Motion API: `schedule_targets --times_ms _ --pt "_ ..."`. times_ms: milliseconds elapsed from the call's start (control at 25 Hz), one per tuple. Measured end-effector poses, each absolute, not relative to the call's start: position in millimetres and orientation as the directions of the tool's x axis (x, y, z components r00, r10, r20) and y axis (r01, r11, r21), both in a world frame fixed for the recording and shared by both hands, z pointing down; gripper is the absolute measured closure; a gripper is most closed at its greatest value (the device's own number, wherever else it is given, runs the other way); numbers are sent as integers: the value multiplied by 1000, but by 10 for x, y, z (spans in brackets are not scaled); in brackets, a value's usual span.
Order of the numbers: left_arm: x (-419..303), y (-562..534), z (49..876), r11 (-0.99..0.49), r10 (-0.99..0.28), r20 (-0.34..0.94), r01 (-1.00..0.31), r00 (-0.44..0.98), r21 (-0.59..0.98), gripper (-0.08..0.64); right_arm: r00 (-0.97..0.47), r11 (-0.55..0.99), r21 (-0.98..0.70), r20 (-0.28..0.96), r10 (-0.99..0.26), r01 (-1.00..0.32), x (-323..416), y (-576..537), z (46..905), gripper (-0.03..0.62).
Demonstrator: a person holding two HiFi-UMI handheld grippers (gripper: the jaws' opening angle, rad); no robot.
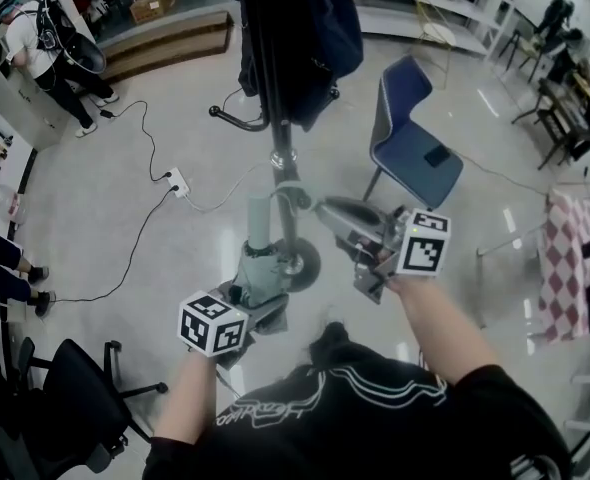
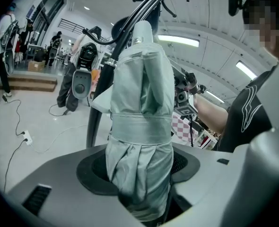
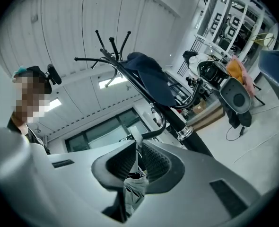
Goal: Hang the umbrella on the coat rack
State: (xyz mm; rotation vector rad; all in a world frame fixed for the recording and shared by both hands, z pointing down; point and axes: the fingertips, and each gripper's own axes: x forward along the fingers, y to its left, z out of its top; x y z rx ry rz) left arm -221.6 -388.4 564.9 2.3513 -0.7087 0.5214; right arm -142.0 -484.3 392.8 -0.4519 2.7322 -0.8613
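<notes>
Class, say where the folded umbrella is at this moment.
In the head view the folded umbrella stands upright at centre, clamped in the left gripper, just left of the coat rack pole; the right gripper pinches its strap.

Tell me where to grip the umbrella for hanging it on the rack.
Clamp the umbrella by its folded body below the band, from the side, as the left gripper does: thick there, top end free. Pinch the thin strap, as the right gripper does, to loop over a hook.
</notes>
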Motion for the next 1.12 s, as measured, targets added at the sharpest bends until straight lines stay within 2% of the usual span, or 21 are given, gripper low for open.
schedule_targets --times_ms 600,840,1000,1120 --pt "-2329 -4164 6270 -577 -347 592 -663 727 477 296 -925 738 -635 -96 -369 -228 -1493 -5256 4176 540" --pt "-2354 -4151 6527 -594 -335 653 -690 679 413 296 -924 732 -647 -106 -366 -216 -1471 -5261 4184 540" --pt "-2354 -4111 6693 -536 -303 684 -712 664 454 266 -923 725 -647 -87 -376 -235 -1416 -5273 4211 540" --pt "-2481 -4130 6651 -494 -356 661 -733 661 467 259 -917 712 -653 -65 -394 -259 -1343 -5281 4277 540"
